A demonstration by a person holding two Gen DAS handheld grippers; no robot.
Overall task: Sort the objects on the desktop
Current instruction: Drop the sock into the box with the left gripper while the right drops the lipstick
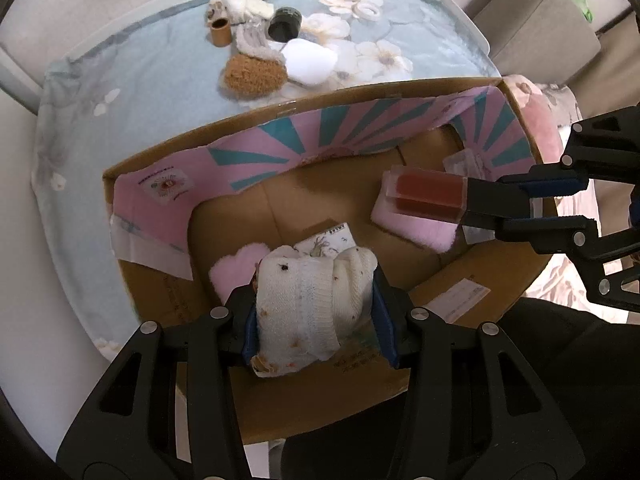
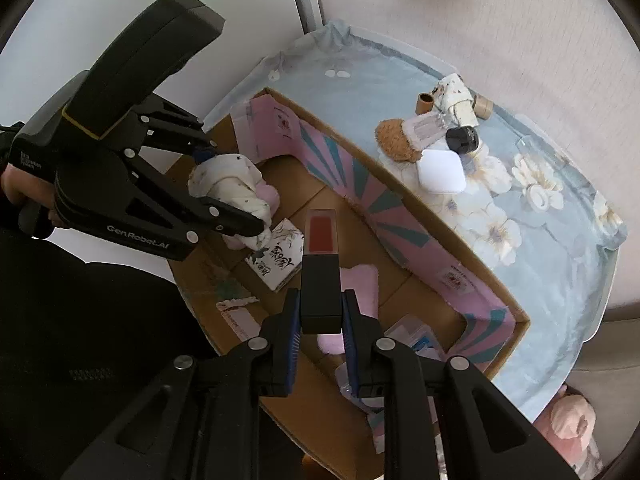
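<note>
My left gripper [image 1: 314,312] is shut on a rolled white knitted sock [image 1: 312,300] and holds it over the open cardboard box [image 1: 280,110]; it also shows in the right wrist view [image 2: 232,188]. My right gripper [image 2: 320,316] is shut on the black cap of a red lip gloss tube [image 2: 320,256], above the box floor; the tube shows in the left wrist view [image 1: 428,194]. In the box lie a pink fluffy pad [image 1: 232,270], a small printed carton [image 2: 276,258] and another pink pad [image 2: 362,280].
On the floral tablecloth [image 1: 120,80] beyond the box lie a brown fuzzy pad [image 1: 254,76], a white pad [image 1: 310,60], a black jar [image 1: 284,24], a cardboard tube [image 1: 220,30] and another white sock [image 1: 240,0]. A clear plastic case [image 2: 412,338] lies in the box corner.
</note>
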